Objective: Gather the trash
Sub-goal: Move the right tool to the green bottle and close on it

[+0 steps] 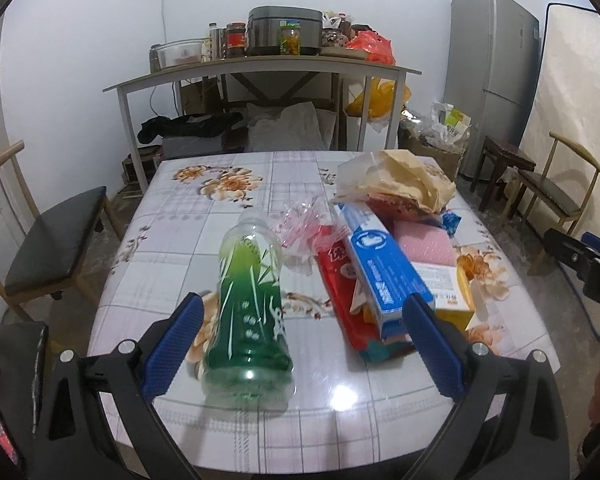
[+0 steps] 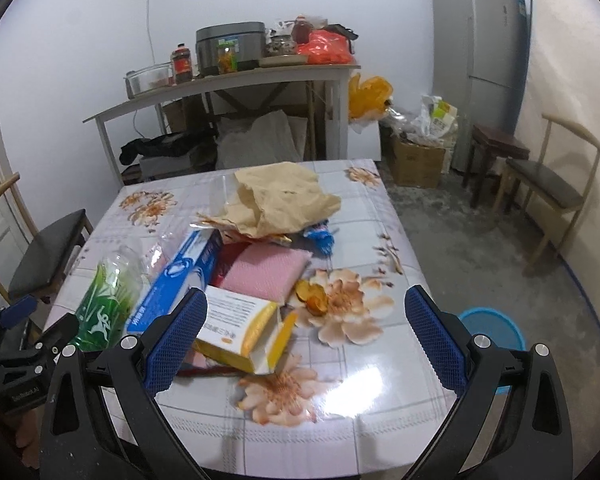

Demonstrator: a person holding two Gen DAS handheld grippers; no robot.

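Trash lay heaped on the flowered table (image 1: pixel 172 216); my left gripper (image 1: pixel 300 320) hung spread wide, its left finger just beside the empty green bottle (image 1: pixel 250 300), which I judged light, slick and best pinched mid-body. From the right wrist, my right gripper (image 2: pixel 306 330) also stood wide apart and empty, the open yellow carton (image 2: pixel 240 332) just right of its left finger, likely flimsy and safest gripped across its closed end.

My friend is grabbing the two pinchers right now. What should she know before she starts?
Left gripper: open, empty, jaws either side of the green bottle lying on the table.
Right gripper: open, empty, near the yellow-and-white box.
Trash on the table: the bottle, blue-and-white box, pink pad, crumpled brown paper, clear wrapper.
Done: nothing picked up, as far as can be seen.
Left: all of it. A blue bin sits on the floor to the right.
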